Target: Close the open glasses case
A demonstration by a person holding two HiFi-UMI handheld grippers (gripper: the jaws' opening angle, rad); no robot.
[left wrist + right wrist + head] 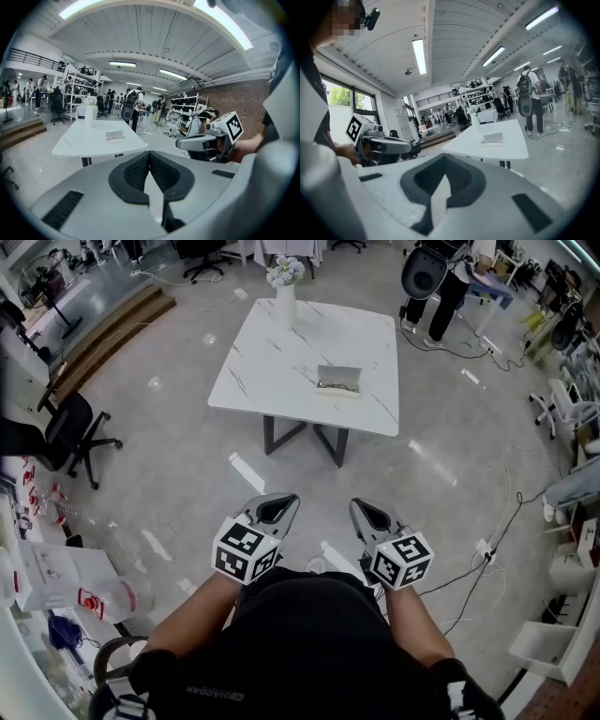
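Black shirt (309,643) closest, at btm of head view; white print near hem too small to read for sure. Black-and-white square markers on both gripper cubes, no letters.

Left gripper (277,509) held low in front of body, jaws clenched tip to tip, nothing between. Right gripper (367,515) just beside it, same height, jaws likewise pressed together, empty.

Glasses case (338,380) well apart from both grippers, straight ahead across bare floor, lying open on white marbled table (272,367) toward its near R part, close to near edge but not overhanging. No readable label on case. In both gripper views, seen small and far beyond closed jaw tips.

Black office chair (75,432) off to L, well clear of table. White vase w/ flowers (286,296) at table's far edge, apart from case. Wide glossy floor (187,474) between grippers and table. Cables (487,559) trailing over floor at R.
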